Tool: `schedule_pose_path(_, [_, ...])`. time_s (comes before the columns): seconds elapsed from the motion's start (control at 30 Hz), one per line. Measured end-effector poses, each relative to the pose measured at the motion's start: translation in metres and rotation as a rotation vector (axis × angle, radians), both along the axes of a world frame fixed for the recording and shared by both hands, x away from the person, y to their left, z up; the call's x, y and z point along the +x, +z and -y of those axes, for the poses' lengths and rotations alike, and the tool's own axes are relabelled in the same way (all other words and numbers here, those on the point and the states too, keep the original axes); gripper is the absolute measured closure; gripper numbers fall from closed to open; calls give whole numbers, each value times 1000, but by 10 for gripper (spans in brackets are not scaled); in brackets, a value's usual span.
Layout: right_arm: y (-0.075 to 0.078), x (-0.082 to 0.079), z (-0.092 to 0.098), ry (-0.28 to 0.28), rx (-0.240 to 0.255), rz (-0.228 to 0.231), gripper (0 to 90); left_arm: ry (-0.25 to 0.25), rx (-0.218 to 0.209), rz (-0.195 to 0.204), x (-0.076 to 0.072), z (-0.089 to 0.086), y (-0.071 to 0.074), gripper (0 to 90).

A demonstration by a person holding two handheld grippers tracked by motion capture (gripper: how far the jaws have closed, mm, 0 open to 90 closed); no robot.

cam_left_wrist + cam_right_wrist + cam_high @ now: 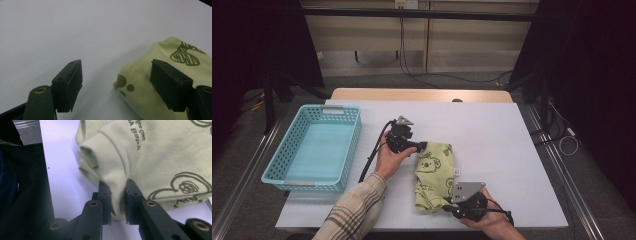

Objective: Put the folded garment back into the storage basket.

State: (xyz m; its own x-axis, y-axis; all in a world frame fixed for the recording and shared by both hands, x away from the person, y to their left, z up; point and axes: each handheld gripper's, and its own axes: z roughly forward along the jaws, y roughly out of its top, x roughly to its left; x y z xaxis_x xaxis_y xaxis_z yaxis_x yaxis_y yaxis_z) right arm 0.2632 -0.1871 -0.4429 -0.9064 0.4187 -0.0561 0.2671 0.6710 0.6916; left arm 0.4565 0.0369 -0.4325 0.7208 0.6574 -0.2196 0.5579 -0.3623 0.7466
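I am seeing 1 folded light-green garment, soft knit with printed bears, lying on the white table. My right gripper is pinching its near edge. My left gripper is standing open at its far corner, 1 jaw over the cloth. 1 turquoise plastic basket is sitting well apart.

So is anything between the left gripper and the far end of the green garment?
Nothing visible. The left gripper stands open at the green garment: one jaw over the cloth, the other over bare table. The right gripper grips the near end.
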Motion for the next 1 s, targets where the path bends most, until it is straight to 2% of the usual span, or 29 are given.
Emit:
schedule_pose_path(0.03, [0, 0, 0, 1, 1, 0, 783, -23, 8, -4, 0, 0, 0, 263])
schedule_pose_path(0.07, [0, 0, 0, 1, 0, 1, 783, -18, -4, -13, -3, 3, -1, 263])
schedule_pose_path(0.13, [0, 0, 0, 1, -1, -1, 783, -15, 22, 17, -5, 6, 0, 266])
schedule_pose_path(0.2, [0, 0, 0, -1, -5, -1, 783, -25, 29, 7, -4, 7, -2, 304])
schedule_pose_path(0.27, [0, 0, 0, 1, -1, 0, 782, -13, 51, -9, -5, 9, -6, 319])
schedule_pose_path(0.3, [0, 0, 0, 1, 0, 0, 783, -27, 69, -4, -5, 10, -8, 345])
schedule_pose_path(0.43, [0, 0, 0, 3, -1, -1, 782, -29, 76, -2, -5, 11, -13, 371])
schedule_pose_path(0.47, [0, 0, 0, 1, -6, 0, 782, -16, 64, -15, -6, 12, -15, 371])
schedule_pose_path(0.53, [0, 0, 0, 3, -1, 0, 782, -21, 87, 1, -6, 13, -18, 392])
schedule_pose_path(0.57, [0, 0, 0, 1, 0, 0, 782, -30, 80, -11, -6, 12, -19, 399])
schedule_pose_path(0.63, [0, 0, 0, 2, 0, 0, 782, -16, 54, -34, -5, 11, -23, 410])
schedule_pose_path(0.7, [0, 0, 0, 2, -1, -1, 782, -47, 27, -41, -5, 9, -24, 412])
schedule_pose_path(0.73, [0, 0, 0, 2, 0, 0, 782, -14, 57, -25, -7, 11, -23, 413])
schedule_pose_path(0.77, [0, 0, 0, 3, 0, -1, 782, -27, 60, -34, -7, 11, -23, 421])
schedule_pose_path(0.8, [0, 0, 0, 3, 0, -1, 782, -29, 71, -21, -8, 12, -22, 433])
schedule_pose_path(0.83, [0, 0, 0, 4, 0, -1, 782, -40, 60, -48, -10, 12, -21, 480])
schedule_pose_path(0.87, [0, 0, 0, 3, -1, 0, 781, -49, 63, -52, -11, 12, -21, 549])
schedule_pose_path(1.0, [1, 0, 0, 0, -10, 0, 781, -48, 36, -69, -10, 11, -22, 579])
